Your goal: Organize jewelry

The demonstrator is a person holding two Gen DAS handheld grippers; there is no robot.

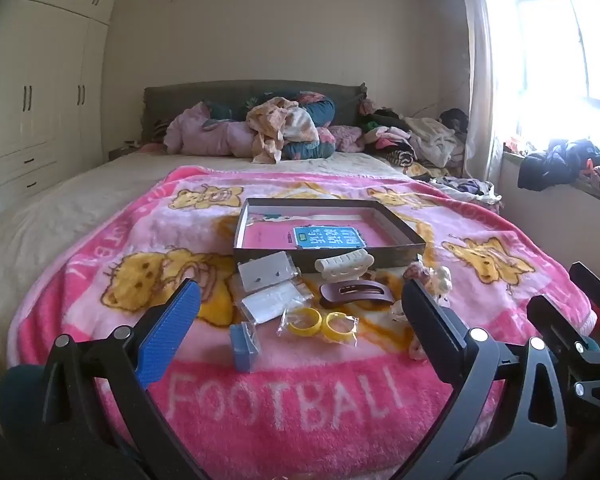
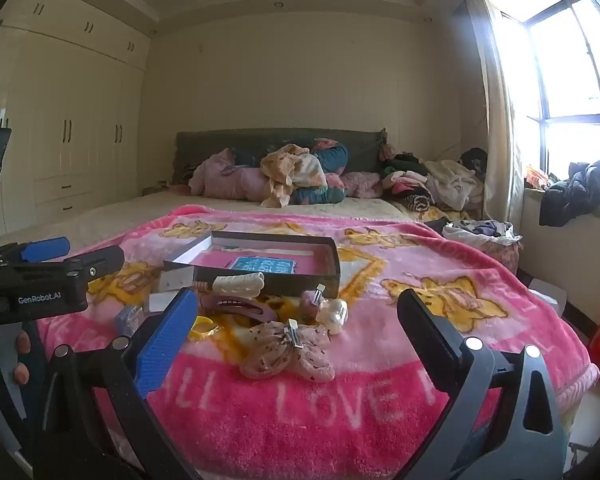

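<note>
both claws, left gripper (image 1: 300, 316) and right gripper (image 2: 296, 320), are spread wide and pinch nothing. yellow rings (image 1: 320, 322) lie between the left's fingers; a pink bow clip (image 2: 288, 350) lies between the right's.

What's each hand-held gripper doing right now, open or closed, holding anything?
Left hand-held gripper: open, holding nothing, above the bagged yellow rings.
Right hand-held gripper: open, holding nothing, above the pink bow hair clip.

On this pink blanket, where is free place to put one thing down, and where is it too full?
Free: the blanket strip with the letters, between the grippers and the clutter, and the patch right of the box. The box floor holds only a blue card. Crowded: just before the box, from the yellow rings to the bow clip.
</note>
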